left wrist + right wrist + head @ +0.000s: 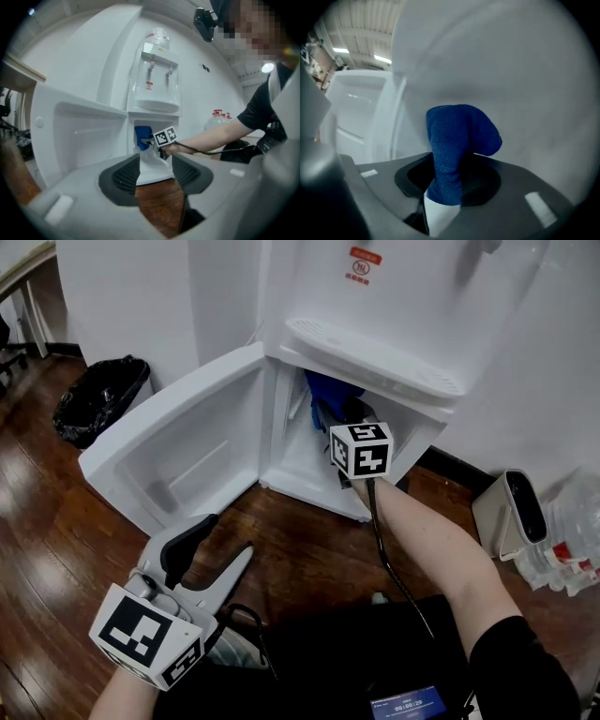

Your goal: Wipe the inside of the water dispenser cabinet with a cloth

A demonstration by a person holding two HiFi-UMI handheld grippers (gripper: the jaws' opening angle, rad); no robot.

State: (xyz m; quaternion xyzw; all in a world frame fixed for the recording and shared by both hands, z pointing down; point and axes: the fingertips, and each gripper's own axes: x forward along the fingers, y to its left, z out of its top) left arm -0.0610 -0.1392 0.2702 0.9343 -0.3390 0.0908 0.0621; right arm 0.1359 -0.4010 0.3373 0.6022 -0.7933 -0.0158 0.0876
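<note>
Jaws of right tool (447,190) were clamped on cloth (459,140), blue, w/ a folded wad standing out past the tips. Tool and cloth sat inside cabinet (309,460), high up under dispenser (375,296) body. The wad faced a white inner wall; touching or just short, couldn't tell. Left tool (157,176) hung low over floor (309,549), jaws apart w/ nothing between, well clear of the job.

Cloth looked soft, light, knit-textured. It was prob. floppy and would bunch and fold rather than push flat. A grip near the middle of the wad seemed best, w/ short overhang for a firmer wipe. Slip looked unlikely, though a snag might drag it out.

Around: door (187,460) stood swung wide to the left, moulded shelf on its inside, not blocking. Opening was narrow, so forearm and marker cube filled much of it. Cable (384,549) trailed from right tool along the arm and could catch the lip. Drip tray (375,357) overhung the opening just above. Black bin bag (98,399) sat far left by the wall. White container (511,512) and bottles (572,540) stood on the right, all well apart from cabinet.
</note>
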